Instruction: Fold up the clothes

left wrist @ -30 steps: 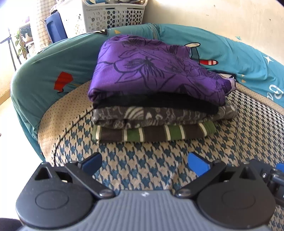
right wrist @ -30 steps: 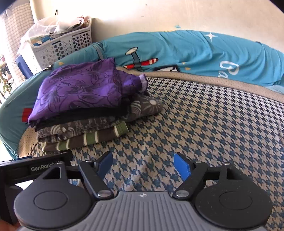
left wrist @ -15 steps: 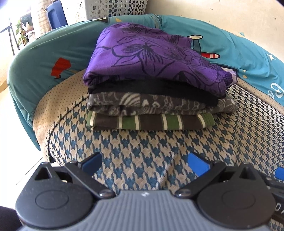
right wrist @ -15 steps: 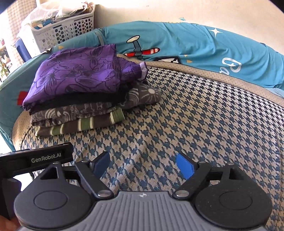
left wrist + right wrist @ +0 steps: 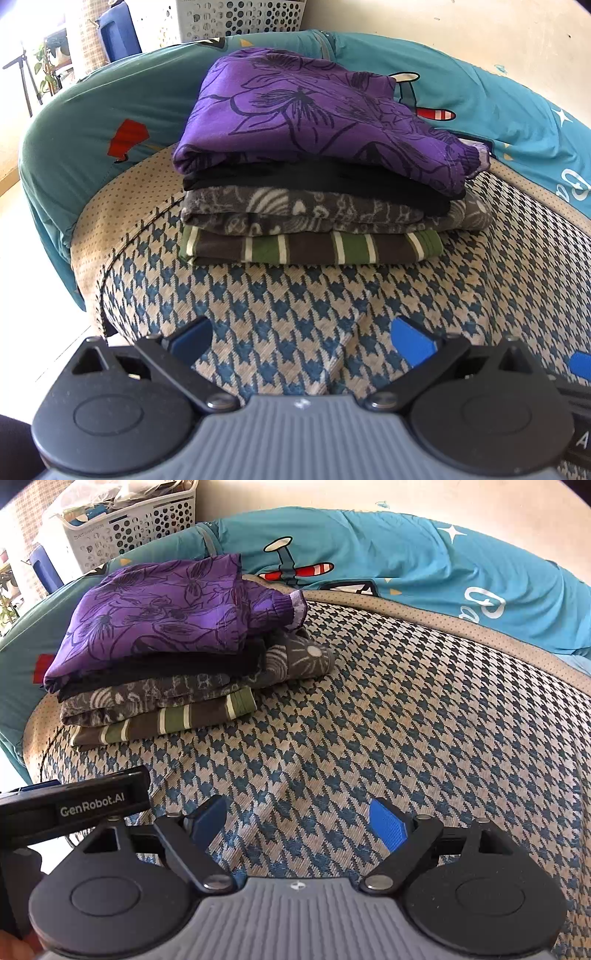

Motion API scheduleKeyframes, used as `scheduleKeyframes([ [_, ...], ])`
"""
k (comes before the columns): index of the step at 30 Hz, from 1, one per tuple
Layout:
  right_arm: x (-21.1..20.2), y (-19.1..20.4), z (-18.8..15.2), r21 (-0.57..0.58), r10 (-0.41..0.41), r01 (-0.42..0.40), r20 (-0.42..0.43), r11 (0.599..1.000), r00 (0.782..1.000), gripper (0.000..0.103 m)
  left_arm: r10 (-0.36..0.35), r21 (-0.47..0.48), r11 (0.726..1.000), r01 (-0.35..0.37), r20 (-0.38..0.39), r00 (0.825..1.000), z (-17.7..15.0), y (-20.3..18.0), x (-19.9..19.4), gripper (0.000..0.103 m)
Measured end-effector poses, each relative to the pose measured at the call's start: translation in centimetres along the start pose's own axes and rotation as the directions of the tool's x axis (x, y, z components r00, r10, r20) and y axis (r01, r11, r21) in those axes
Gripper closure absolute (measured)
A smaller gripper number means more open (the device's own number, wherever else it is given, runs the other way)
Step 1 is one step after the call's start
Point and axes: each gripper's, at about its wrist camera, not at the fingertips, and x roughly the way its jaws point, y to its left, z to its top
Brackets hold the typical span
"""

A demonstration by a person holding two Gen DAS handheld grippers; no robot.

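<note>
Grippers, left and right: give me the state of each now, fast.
Left gripper: open, nothing between its fingers.
Right gripper: open, holding nothing; the folded clothes stack lies ahead, untouched.

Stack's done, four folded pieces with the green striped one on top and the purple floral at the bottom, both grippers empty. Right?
Order is reversed: the purple floral piece tops the stack and the green striped piece lies at the bottom, per the left wrist view. Rest stands.
</note>
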Motion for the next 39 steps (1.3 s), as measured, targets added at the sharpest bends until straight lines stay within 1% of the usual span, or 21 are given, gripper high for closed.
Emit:
scheduleKeyframes([
  [10, -0.31, 0.29, 0.05, -0.023, -0.006, 0.006, 0.002, 1.0, 1.0, 0.018, 0.002, 0.003, 1.0, -0.002, -0.006, 1.0, -0.32, -0.23, 0.07, 0.0],
  [24, -0.07, 0.29, 0.0, -0.019, -0.007, 0.007, -0.008, 1.0, 1.0, 0.018, 0.007, -0.011, 1.0, -0.007, -0.013, 1.0, -0.3, 0.01, -0.02, 0.0],
  [32, -0.16, 0.27, 0.07, -0.02, -0.017, 0.017, -0.007, 1.0, 1.0, 0.018, -0.002, -0.017, 1.0, 0.001, -0.039, 0.999, -0.39, -0.06, 0.25, 0.0],
  [39, 0.04, 0.23, 0.05, -0.017, -0.021, 0.021, -0.015, 1.0, 1.0, 0.018, 0.0, -0.019, 1.0, -0.001, -0.044, 0.999, -0.36, 0.06, 0.29, 0.0],
])
